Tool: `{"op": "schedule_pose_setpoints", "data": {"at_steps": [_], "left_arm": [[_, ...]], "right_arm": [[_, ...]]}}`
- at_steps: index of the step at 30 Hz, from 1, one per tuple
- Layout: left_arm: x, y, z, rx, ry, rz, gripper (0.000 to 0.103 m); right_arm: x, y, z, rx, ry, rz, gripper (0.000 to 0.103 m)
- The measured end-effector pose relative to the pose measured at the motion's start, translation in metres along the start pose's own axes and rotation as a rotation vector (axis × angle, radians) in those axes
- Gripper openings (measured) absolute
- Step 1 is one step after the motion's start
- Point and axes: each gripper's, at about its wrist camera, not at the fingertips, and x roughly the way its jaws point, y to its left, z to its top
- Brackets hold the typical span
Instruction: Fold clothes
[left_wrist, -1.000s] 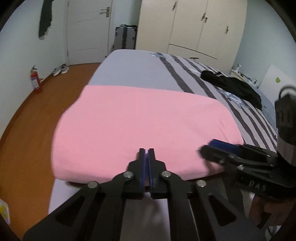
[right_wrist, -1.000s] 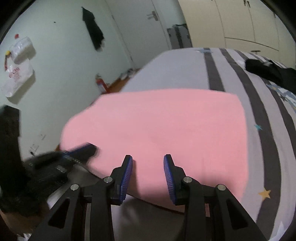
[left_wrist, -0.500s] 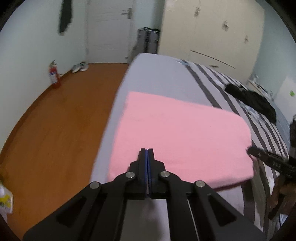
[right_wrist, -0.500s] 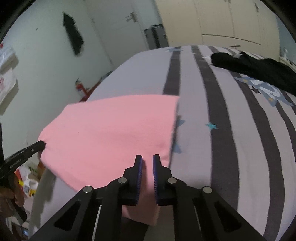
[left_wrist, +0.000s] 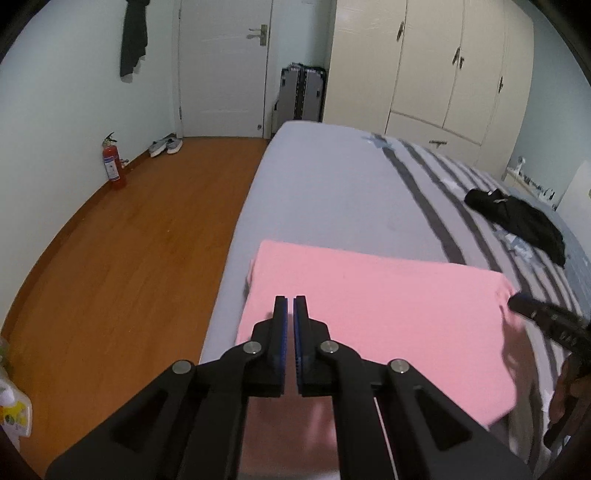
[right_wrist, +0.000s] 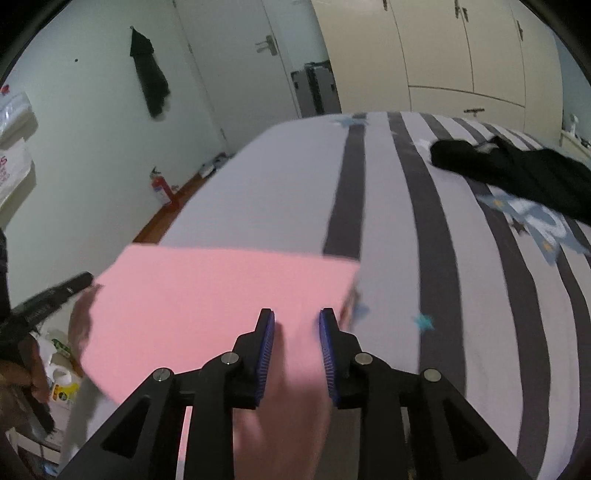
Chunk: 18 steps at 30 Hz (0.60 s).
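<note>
The pink garment (left_wrist: 373, 314) is folded narrower than a second ago; left gripper (left_wrist: 290, 306) pinched closed over it, right gripper (right_wrist: 296, 320) opening above it; black clothing (right_wrist: 524, 173) lies well apart.

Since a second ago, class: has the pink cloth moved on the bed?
Yes. The pink cloth now lies nearer the bed's near end and floor-side edge, well short of the black garment it almost reached before.

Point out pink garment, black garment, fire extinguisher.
pink garment (left_wrist: 369, 295), left wrist view, flat top panel.
black garment (right_wrist: 524, 170), right wrist view, middle of heap.
fire extinguisher (left_wrist: 113, 166), left wrist view, red body.
</note>
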Motion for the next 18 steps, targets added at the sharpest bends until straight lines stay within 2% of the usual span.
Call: {"op": "schedule_pose_setpoints", "data": {"at_steps": [3,5,8,10,13,16,18], "left_arm": [[0.022,0.01,-0.01,-0.006,0.053,0.012,0.002],[0.024,0.014,-0.013,-0.012,0.053,0.017,0.002],[0.02,0.022,-0.005,-0.044,0.046,0.087,0.002],[0.015,0.026,0.004,-0.041,0.02,0.133,0.002],[0.016,0.018,0.023,-0.02,-0.004,0.094,0.002],[0.026,0.0,0.039,0.01,-0.002,0.025,0.002],[0.04,-0.011,0.048,0.022,0.024,-0.019,0.002]], "right_arm": [[0.019,-0.003,0.005,0.019,0.026,-0.014,0.023],[0.032,-0.009,0.004,0.022,0.063,-0.038,0.018],[0.035,-0.021,0.01,0.014,0.066,-0.076,0.018],[0.029,-0.039,0.016,0.065,0.047,-0.12,0.018],[0.021,-0.051,0.027,0.105,0.016,-0.125,0.022],[0.016,-0.028,0.042,0.035,-0.032,-0.06,0.022],[0.02,-0.009,0.047,0.013,-0.029,-0.006,0.022]]}}
